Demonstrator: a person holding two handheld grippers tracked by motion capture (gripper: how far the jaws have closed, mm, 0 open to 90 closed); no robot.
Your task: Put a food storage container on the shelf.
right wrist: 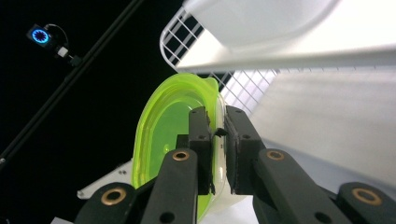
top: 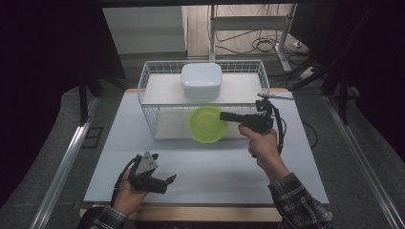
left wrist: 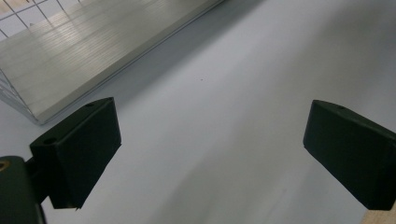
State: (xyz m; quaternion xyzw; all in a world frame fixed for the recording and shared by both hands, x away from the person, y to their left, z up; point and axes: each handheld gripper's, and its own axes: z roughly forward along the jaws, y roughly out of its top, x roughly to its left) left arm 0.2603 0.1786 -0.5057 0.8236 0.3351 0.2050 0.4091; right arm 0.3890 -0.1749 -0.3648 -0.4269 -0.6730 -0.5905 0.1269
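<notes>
The right hand-held gripper (top: 224,116) pinches the round lime-green plastic bowl (top: 207,124) by its rim before the white wire rack (top: 153,76), not yet placed; the left hand-held gripper (top: 168,180), spread, idles near the surface's (top: 215,167) front edge.

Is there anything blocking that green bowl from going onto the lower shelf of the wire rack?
Nothing visible does. The green bowl, clamped at its rim by the right gripper, hangs before the wire rack, whose lower shelf looks bare.

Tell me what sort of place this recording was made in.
Probably a lab or recording workroom, not a kitchen: a bare white tabletop ringed by black curtains, loose cables on the floor behind it, and a staged white wire rack holding a white lidded plastic box.
</notes>
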